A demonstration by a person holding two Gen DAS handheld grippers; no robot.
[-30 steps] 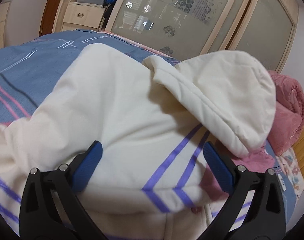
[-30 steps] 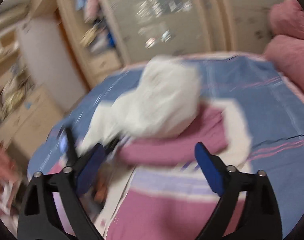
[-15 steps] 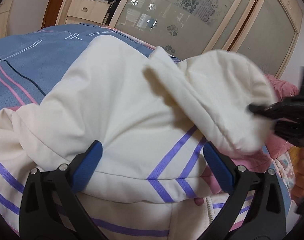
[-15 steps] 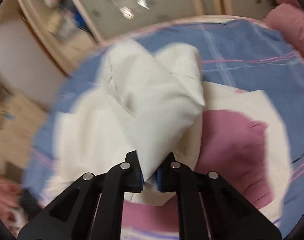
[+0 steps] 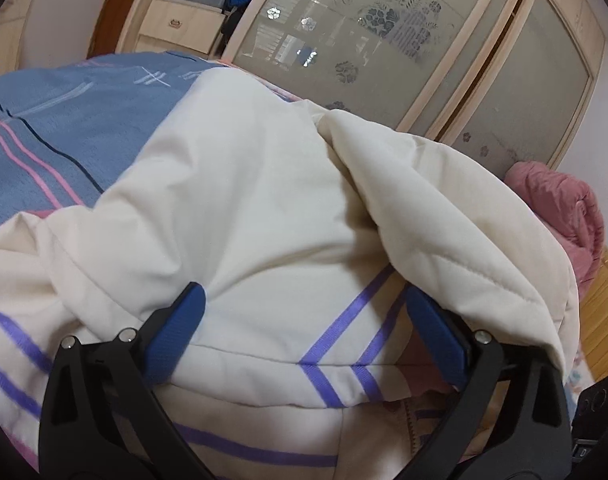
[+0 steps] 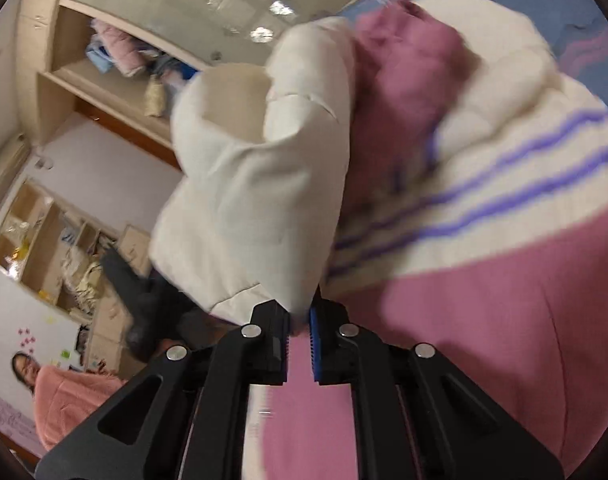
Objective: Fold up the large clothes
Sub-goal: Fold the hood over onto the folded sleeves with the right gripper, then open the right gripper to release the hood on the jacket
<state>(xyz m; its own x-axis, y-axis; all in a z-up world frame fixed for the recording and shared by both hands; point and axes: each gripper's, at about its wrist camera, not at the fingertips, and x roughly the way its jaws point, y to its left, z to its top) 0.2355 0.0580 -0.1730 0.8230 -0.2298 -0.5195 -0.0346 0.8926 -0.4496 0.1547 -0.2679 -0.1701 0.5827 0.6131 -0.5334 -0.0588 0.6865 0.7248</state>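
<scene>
- A bedroom: a bed under a blue bedspread (image 5: pixel 52 140) with pink and dark stripes, and past it a pale-wood wardrobe with frosted sliding doors (image 5: pixel 368 52) etched with flowers.
- Left gripper (image 5: pixel 304 336): its two blue ribbed pads are spread wide, pinching nothing. The jacket (image 5: pixel 240 216), cream, padded and smooth with purple stripes, lies directly ahead and bulges up between the pads.
- Just beyond and right of the left claw, the jacket's hood (image 5: pixel 456 216) drapes in a thick quilted fold with a stitched seam; its lower edge hangs over the claw's right finger.
- Further off to the right sits a crumpled pink quilt (image 5: pixel 564 208); far left, open bedspread offers free room.
- Right gripper (image 6: pixel 300 332): the jaws are pressed together, pinching the hood's cream edge (image 6: pixel 260 184), which rises straight ahead of the tips as a puffy, tube-like bundle.
- Right of that claw the jacket's pink lining (image 6: pixel 408 80) and pink lower panel (image 6: pixel 484 320) show, with blurred purple stripes between.
- Behind and left, open wooden shelves (image 6: pixel 116 72) hold clutter; a person in a pink top (image 6: pixel 64 400) sits in the far lower left.
- Against a second ago: the right claw was wide open over the garment, and it has since clamped the hood and rolled. The hood, then lying further right, now covers the left claw's right finger. The left claw has barely moved.
</scene>
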